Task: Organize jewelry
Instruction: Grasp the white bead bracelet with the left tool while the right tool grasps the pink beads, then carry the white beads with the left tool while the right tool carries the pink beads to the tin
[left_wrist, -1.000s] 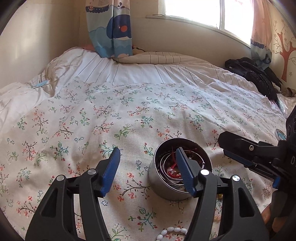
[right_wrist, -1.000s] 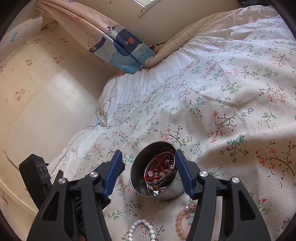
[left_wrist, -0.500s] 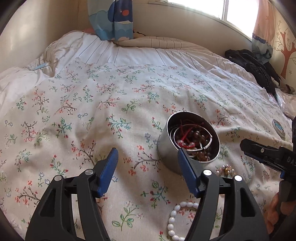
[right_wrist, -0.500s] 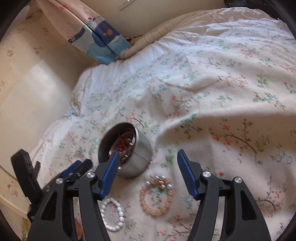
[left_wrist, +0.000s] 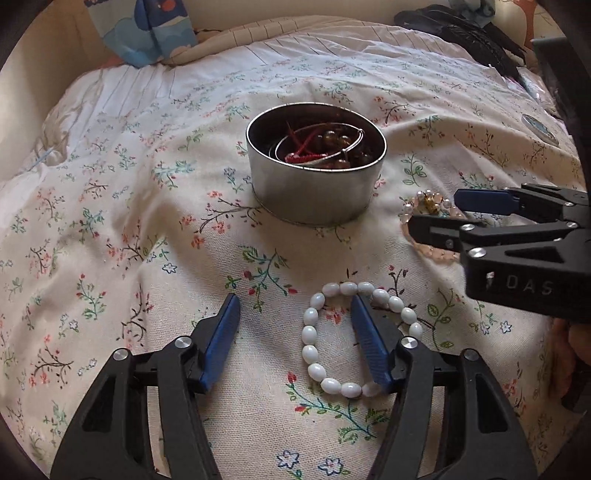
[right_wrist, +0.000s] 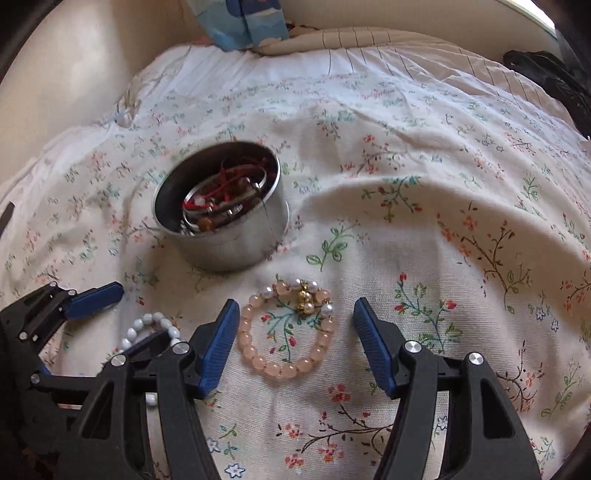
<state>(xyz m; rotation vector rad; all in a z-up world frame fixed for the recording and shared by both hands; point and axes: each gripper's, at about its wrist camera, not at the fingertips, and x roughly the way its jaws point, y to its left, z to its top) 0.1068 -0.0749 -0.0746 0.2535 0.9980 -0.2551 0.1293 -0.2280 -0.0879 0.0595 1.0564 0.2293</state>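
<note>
A round metal tin (left_wrist: 317, 177) holding red cord and brown bead jewelry stands on the floral bedspread; it also shows in the right wrist view (right_wrist: 225, 218). A white bead bracelet (left_wrist: 354, 339) lies in front of it, with my open left gripper (left_wrist: 295, 314) low over it, the right finger inside the loop. A pink bead bracelet with a gold charm (right_wrist: 288, 328) lies to the right. My open right gripper (right_wrist: 295, 314) straddles it, also seen from the left wrist (left_wrist: 436, 214).
The bed's floral cover (left_wrist: 129, 229) is soft and wrinkled. A striped pillow and blue curtain (left_wrist: 147, 33) are at the head. Dark clothing (left_wrist: 469, 33) lies at the far right, and a small round disc (left_wrist: 539, 129) rests near the right edge.
Both grippers have dropped lower and pulled back from the tin. The left now sits over the white bracelet and the right over the pink bracelet. Both stay open.
</note>
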